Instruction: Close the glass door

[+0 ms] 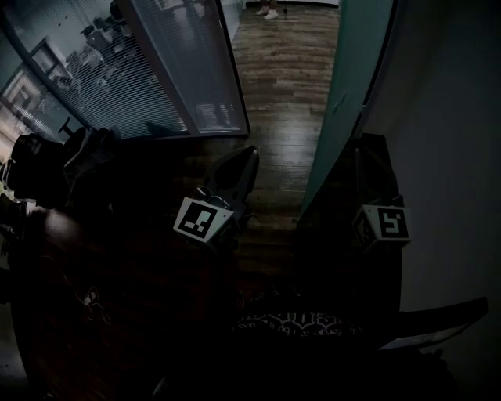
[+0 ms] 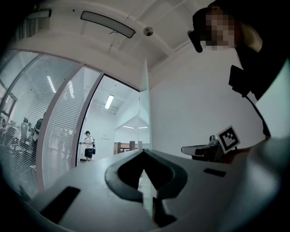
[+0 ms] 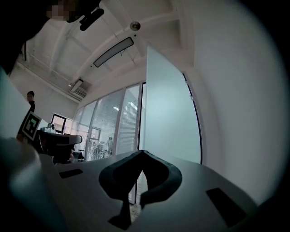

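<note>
Wood floor (image 1: 286, 86) runs through a doorway between a blind-lined partition (image 1: 156, 70) at 10 o'clock and the glass door (image 1: 348, 94), which stands open at 1 o'clock. The left gripper (image 2: 145, 153) and right gripper (image 3: 142, 154) have their jaws together, holding nothing. Open floor stretches toward 12 o'clock, and a white wall (image 1: 446, 141) flanks at 3 o'clock.

The floor (image 1: 286, 86) was dark wooden planking, running as a narrow strip between a blind-covered glass partition (image 1: 168, 70) on the left and the glass door (image 1: 344, 94) on the right. At its far end stood a pair of white shoes (image 1: 267, 12), their wearer out of frame.
</note>
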`<state>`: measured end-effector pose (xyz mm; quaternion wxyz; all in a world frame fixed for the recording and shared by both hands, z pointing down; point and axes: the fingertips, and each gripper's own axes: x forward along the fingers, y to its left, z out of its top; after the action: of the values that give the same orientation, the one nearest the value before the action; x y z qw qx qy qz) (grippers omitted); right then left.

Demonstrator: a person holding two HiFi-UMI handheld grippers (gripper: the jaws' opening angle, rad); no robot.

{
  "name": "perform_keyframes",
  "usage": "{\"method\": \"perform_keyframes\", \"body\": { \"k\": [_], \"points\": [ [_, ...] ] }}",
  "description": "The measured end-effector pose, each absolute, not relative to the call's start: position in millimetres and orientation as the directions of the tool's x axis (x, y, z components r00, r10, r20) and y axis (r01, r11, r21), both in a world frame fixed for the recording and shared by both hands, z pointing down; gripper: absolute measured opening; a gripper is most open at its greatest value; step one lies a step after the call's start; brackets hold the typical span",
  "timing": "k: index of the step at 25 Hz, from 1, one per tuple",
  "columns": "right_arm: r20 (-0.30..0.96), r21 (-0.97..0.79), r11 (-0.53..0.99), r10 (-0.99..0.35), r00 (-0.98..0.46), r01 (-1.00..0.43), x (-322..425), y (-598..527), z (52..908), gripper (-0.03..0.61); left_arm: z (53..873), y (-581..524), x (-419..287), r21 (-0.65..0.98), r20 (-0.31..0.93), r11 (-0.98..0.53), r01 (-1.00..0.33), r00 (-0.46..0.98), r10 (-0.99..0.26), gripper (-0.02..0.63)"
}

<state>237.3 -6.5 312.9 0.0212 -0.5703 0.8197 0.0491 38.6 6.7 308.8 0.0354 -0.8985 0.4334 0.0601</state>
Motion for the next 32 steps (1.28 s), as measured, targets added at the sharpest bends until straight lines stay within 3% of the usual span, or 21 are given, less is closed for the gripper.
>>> {"method": "perform_keyframes", "body": {
  "k": [12,24,29,32],
  "points": [
    [-0.074,0.052,0.298,-0.951,-0.302,-0.953,251,-65,320,0.003,318,-54,45,0.008,-0.130,-0.645,-0.764,0.639,-0.758,0.002],
    [-0.017,0.043,0.365,-0.930,-0.366,-0.930,247,-100,346,0.007,320,-81,46,-0.012,-0.139,-0.636,-0.772,0.631,-0.763,0.002],
    [0.054,0.019,0.496,-0.867,-0.495,-0.868,243,-146,357,0.146,318,-123,53,-0.010,-0.123,-0.626,-0.780,0.622,-0.773,0.002],
    [0.095,0.017,0.563,-0.824,-0.559,-0.826,245,-164,366,0.166,317,-141,53,-0.015,-0.119,-0.613,-0.790,0.610,-0.783,0.002]
  ]
}}
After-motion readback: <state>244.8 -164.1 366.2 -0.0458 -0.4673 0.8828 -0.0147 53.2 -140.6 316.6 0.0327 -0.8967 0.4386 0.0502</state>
